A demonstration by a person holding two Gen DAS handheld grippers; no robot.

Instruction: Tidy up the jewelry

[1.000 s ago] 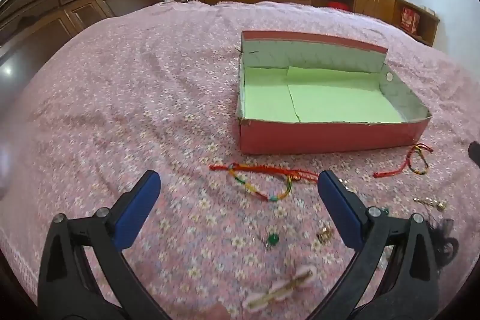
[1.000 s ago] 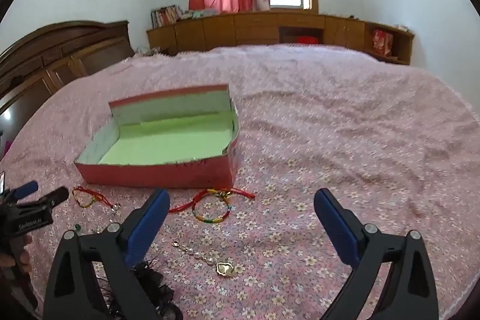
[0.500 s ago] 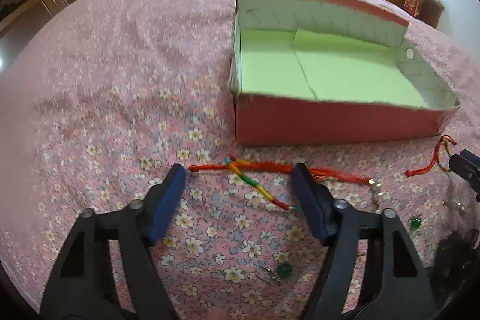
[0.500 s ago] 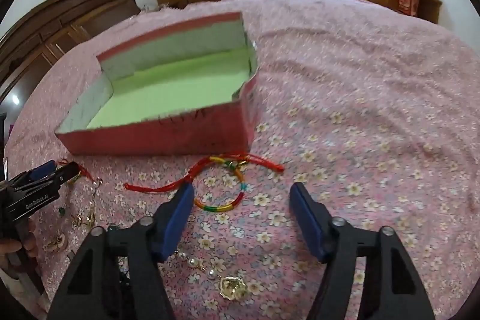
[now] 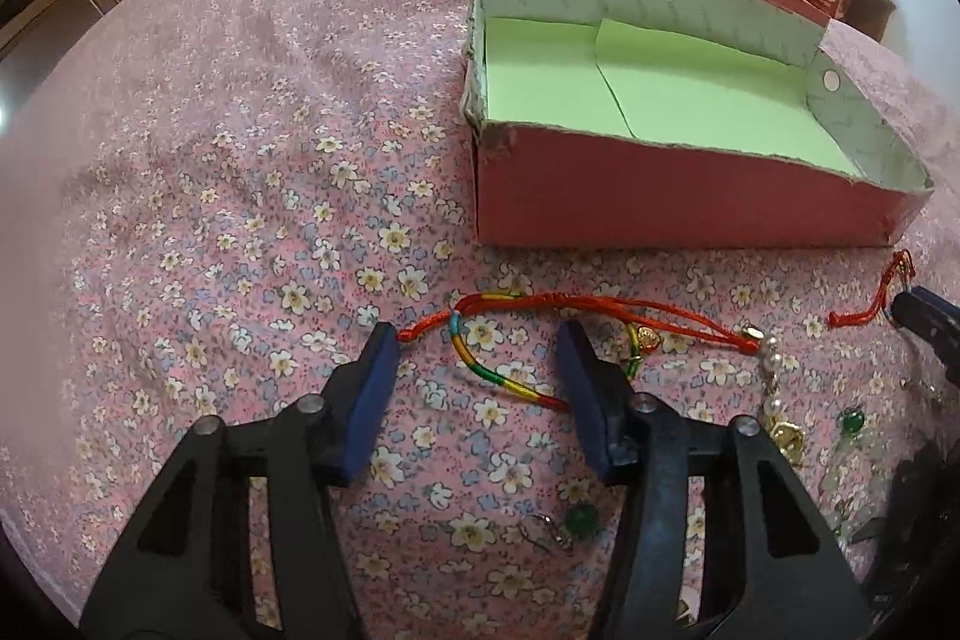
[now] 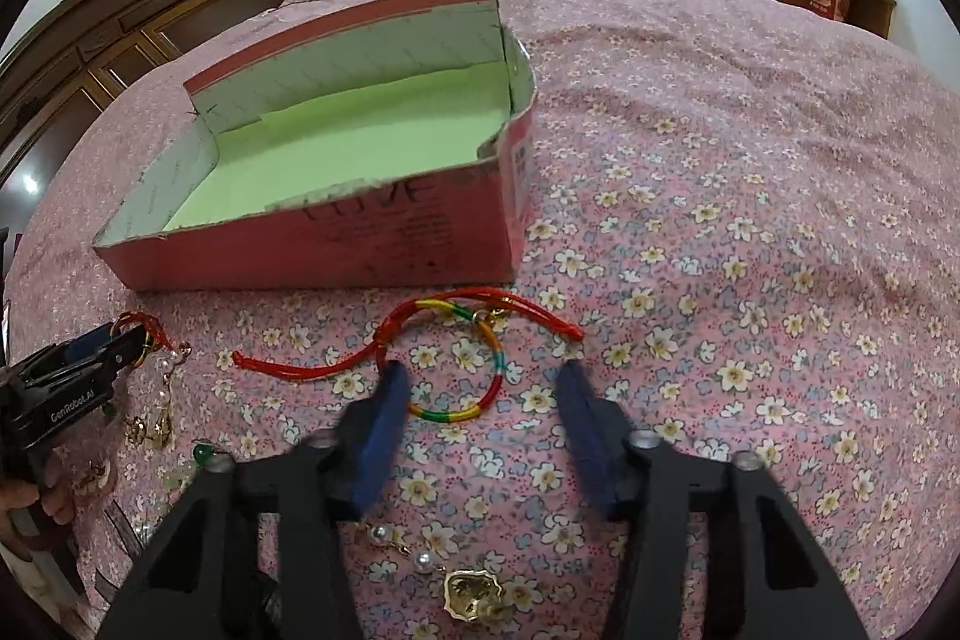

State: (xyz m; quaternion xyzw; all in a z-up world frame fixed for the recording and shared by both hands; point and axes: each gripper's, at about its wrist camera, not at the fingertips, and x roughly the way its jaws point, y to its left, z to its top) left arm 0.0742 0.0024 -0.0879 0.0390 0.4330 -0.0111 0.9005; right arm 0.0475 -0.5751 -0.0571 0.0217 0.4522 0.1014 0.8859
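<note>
Rainbow bracelet [image 5: 480, 370] partly hidden behind wide-spread left gripper [image 5: 480, 334]; right gripper [image 6: 477, 379] likewise agape, blurred.

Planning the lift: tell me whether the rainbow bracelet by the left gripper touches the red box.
Apart. The left wrist view shows flowered bedspread between the rainbow bracelet and the red box.

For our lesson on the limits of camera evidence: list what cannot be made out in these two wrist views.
- Left wrist view: part of the rainbow bracelet lies hidden behind a finger of the left gripper.
- Right wrist view: the right gripper is motion-blurred, so contact with the rainbow bracelet is unclear.
- Right wrist view: print under LOVE on the red box is too small to read.
</note>
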